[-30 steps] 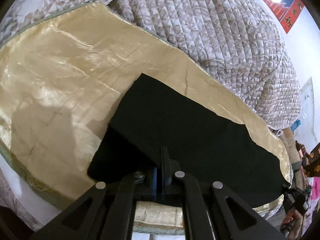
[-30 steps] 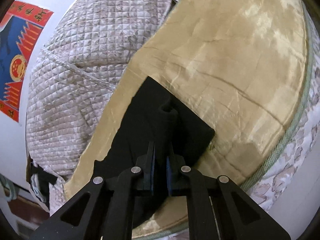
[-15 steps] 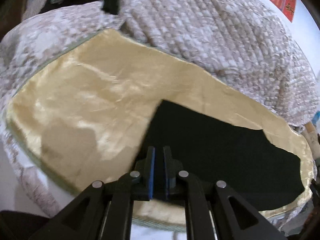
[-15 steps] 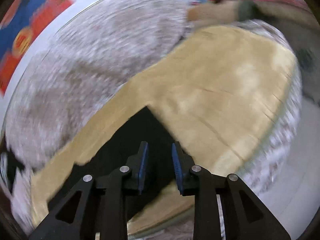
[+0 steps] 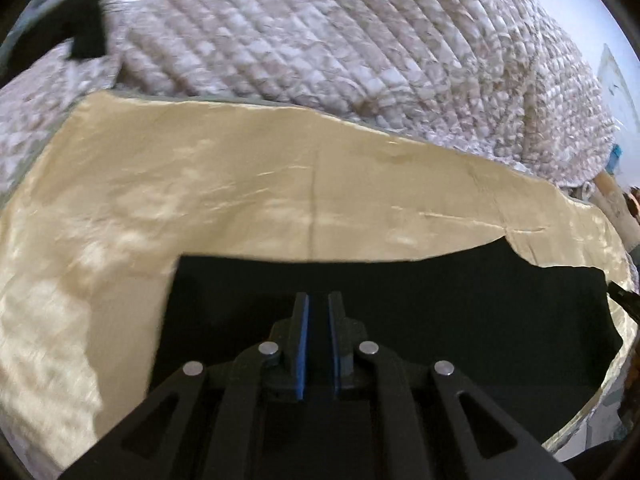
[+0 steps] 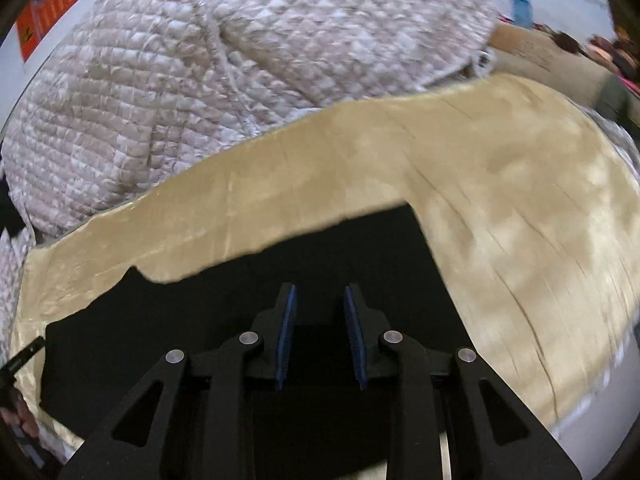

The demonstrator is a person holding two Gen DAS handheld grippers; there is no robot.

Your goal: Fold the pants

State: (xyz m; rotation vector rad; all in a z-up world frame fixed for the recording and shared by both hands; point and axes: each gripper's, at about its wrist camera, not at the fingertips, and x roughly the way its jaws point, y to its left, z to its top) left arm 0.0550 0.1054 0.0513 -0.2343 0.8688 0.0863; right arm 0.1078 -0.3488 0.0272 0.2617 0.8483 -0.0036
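Item 1, left gripper [image 5: 318, 338]: blue pads [image 5: 303, 344] a narrow slot apart, nothing between them; hovers over pants, no cloth pinched.

Item 2, right gripper [image 6: 320, 332]: jaws apart, gap wider than left's, empty; also above pants, not touching as far as can be told.

Item 3, pants [image 5: 400, 312]: black, lying flat on gold cover, along its near edge. Straight square corner by left gripper, far edge runs approx. parallel to cover's near edge, ragged notch toward far right end. In right wrist view same pants [image 6: 360, 248] show a clean corner ahead-right of jaws. Looks like a folded, multi-layer slab; layer count can't be told, all black.

Handling, judged: soft, light, limp; will sag and drag if lifted by one point. Best held at two corners of a short edge, one per gripper, pinching all layers. Gold cover looks slick, so pants may slide.

Item 4, gold cover [image 5: 200, 200]: satin-like, creased, shiny patches.

Item 5, quilt [image 5: 320, 40]: padded, beige-white, heaped along cover's far edge.

Frames blurred.
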